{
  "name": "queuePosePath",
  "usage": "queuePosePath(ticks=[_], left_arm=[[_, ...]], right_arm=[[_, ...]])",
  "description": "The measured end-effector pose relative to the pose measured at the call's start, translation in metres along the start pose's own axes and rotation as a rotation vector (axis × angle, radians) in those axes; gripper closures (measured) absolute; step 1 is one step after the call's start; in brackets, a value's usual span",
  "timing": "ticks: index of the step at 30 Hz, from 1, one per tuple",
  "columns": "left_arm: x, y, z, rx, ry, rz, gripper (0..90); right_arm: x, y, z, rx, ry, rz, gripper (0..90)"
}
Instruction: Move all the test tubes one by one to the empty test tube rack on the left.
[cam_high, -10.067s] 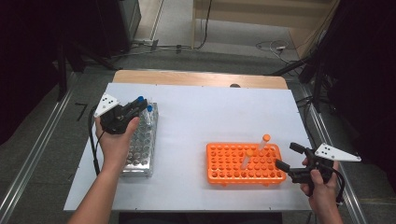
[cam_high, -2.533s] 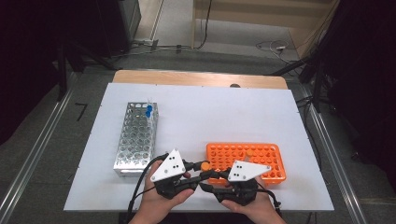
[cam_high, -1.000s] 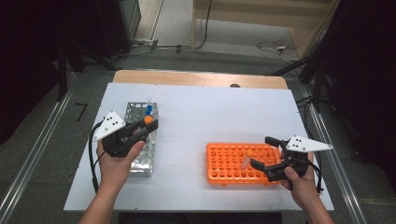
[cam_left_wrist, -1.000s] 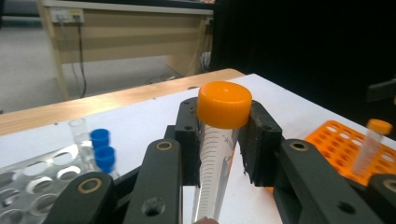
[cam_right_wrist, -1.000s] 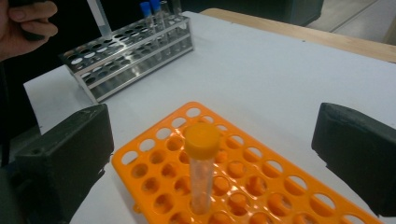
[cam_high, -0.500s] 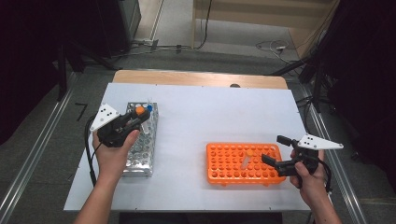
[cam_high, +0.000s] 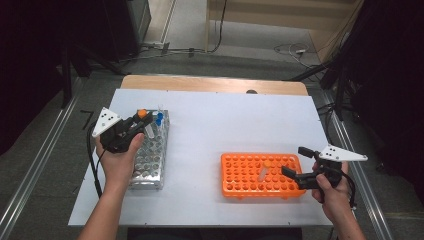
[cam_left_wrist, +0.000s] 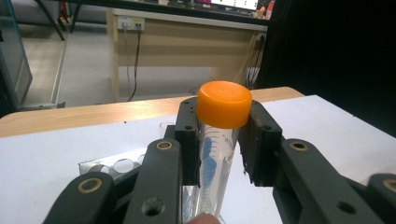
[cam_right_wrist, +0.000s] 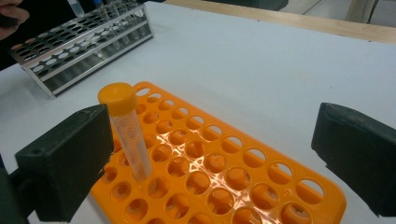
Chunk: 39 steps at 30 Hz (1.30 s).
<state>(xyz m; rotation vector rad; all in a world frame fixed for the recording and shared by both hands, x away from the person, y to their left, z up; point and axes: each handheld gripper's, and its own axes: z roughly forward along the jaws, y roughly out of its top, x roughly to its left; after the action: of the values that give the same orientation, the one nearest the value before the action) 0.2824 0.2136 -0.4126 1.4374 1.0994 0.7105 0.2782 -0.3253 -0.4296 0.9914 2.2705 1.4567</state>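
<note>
My left gripper (cam_high: 141, 121) (cam_left_wrist: 220, 140) is shut on a clear tube with an orange cap (cam_left_wrist: 223, 105) (cam_high: 142, 113), held upright over the far end of the metal rack (cam_high: 150, 152) (cam_right_wrist: 79, 44). Blue-capped tubes (cam_high: 159, 118) stand in that rack's far end. An orange rack (cam_high: 262, 174) (cam_right_wrist: 205, 172) lies at the right front, with one orange-capped tube (cam_right_wrist: 125, 135) (cam_high: 264, 169) standing in it. My right gripper (cam_high: 295, 163) (cam_right_wrist: 210, 154) stands open just right of the orange rack, its jaws wide apart over the rack's near holes, the tube next to its left jaw.
The racks lie on a white sheet (cam_high: 220, 125) covering a wooden table (cam_high: 215, 84). Metal rails run along both sides of the table. Cables lie on the floor beyond the far edge.
Since half a second ago my left gripper has carried the orange-capped tube a little farther over the metal rack. My right gripper has hardly moved beside the orange rack.
</note>
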Motion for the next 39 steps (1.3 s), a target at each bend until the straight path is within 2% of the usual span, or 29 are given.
queuePosePath(ticks=[7, 9, 13, 19, 28, 34, 39], left_arm=[[-0.005, -0.004, 0.007, -0.017, -0.013, -0.002, 71.1], [-0.007, -0.005, 0.01, -0.01, -0.018, 0.008, 71.1], [-0.009, -0.012, 0.014, 0.005, -0.023, -0.007, 71.1], [-0.011, -0.018, 0.017, 0.031, 0.01, 0.008, 71.0], [-0.014, -0.019, 0.018, 0.136, 0.048, 0.043, 70.3], [-0.014, -0.019, 0.019, 0.179, 0.064, 0.039, 65.2], [-0.015, -0.016, 0.017, 0.192, 0.069, 0.037, 53.1]], right_arm=[[-0.001, -0.002, -0.001, 0.001, -0.001, 0.002, 0.0], [-0.001, -0.002, -0.001, 0.001, -0.002, 0.0, 0.0], [-0.001, -0.002, 0.0, 0.005, -0.001, -0.001, 0.0], [0.0, -0.004, 0.002, 0.007, 0.001, -0.003, 0.0], [0.001, -0.005, 0.004, 0.017, 0.004, -0.005, 0.0], [0.001, -0.005, 0.006, 0.021, 0.007, -0.006, 0.0], [0.001, -0.006, 0.006, 0.013, 0.021, 0.002, 0.0]])
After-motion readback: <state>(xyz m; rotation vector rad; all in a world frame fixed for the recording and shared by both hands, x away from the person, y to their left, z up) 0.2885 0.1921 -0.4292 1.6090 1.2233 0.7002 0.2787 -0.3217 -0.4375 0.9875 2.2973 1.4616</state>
